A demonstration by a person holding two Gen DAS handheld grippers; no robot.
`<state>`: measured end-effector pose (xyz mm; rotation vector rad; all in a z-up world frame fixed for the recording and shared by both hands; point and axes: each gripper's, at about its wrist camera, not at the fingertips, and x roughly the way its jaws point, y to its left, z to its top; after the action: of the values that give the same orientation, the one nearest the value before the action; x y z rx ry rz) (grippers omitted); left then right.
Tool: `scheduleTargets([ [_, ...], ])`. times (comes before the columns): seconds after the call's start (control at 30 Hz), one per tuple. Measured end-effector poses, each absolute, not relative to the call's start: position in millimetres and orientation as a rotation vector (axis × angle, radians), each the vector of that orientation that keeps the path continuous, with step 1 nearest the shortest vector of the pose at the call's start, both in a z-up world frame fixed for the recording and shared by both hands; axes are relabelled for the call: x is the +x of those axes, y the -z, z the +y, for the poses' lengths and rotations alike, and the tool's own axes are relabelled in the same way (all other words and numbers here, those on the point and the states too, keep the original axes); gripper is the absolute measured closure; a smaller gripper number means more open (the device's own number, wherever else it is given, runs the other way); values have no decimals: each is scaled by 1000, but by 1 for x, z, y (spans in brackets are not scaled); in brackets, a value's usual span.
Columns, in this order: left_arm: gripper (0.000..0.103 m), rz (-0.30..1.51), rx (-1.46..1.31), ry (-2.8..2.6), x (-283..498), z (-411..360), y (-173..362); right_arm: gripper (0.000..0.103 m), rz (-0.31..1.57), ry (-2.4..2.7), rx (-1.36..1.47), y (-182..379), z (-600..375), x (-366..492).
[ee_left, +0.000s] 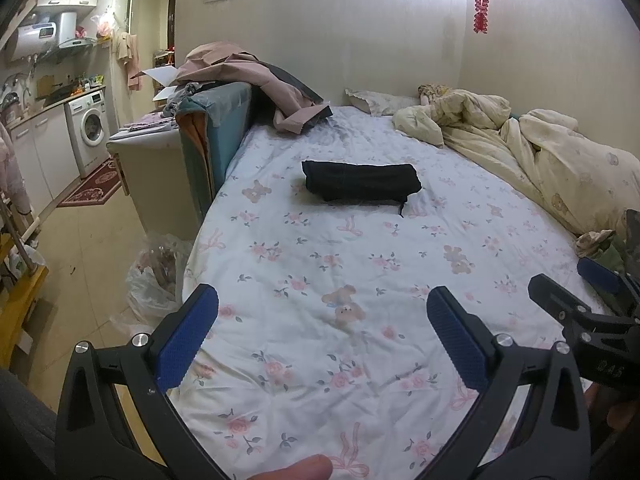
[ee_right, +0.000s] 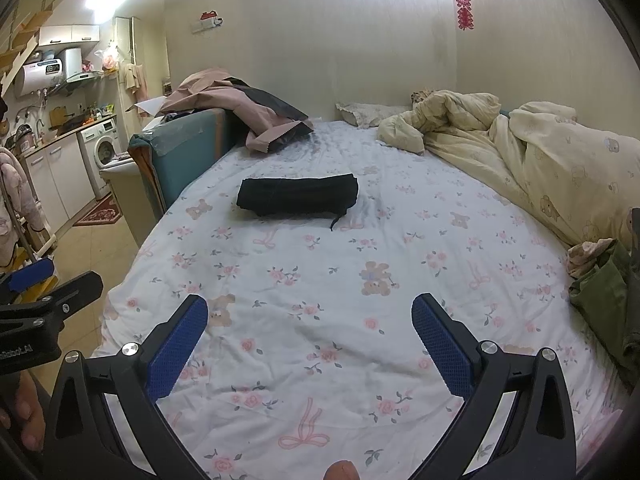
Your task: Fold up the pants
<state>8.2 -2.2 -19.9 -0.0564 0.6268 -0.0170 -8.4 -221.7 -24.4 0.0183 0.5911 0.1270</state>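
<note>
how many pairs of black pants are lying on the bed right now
1. The folded black pants lie alone mid-bed on the floral sheet, away from both open grippers. More could be hidden in the clothes pile or under the quilt.

Black pants [ee_left: 361, 181], folded into compact bundle, lying mid-bed

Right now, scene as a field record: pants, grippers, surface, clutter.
pants: black pants, folded into a compact bundle, lying flat mid-bed, a drawstring trailing from one end
left gripper: open, empty, over the near part of the bed, apart from the pants
right gripper: open, empty, beside the left one, also apart from the pants
surface: floral bedsheet, lightly wrinkled
clutter: cream duvet bunched along the wall side; pink garment draped over the bed end
</note>
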Motion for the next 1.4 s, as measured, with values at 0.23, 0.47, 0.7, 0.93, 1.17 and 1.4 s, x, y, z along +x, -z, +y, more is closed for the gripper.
scheduleTargets([
  [0.23,0,610,-44,14,4,-4,18,0,589,-131,17,23,-222,-5],
  [0.47,0,610,-56,7,4,-1,19,0,587,-131,17,23,-222,-4],
  [0.7,0,611,-58,8,4,-1,19,0,595,-130,16,24,-223,-4],
  [0.93,0,614,-61,5,4,0,19,0,595,-130,16,25,-223,-4],
  [1.17,0,615,-62,5,4,0,19,0,598,-131,17,25,-223,-4],
  [1.4,0,615,-63,4,3,0,19,0,598,-130,18,25,-223,-4],
])
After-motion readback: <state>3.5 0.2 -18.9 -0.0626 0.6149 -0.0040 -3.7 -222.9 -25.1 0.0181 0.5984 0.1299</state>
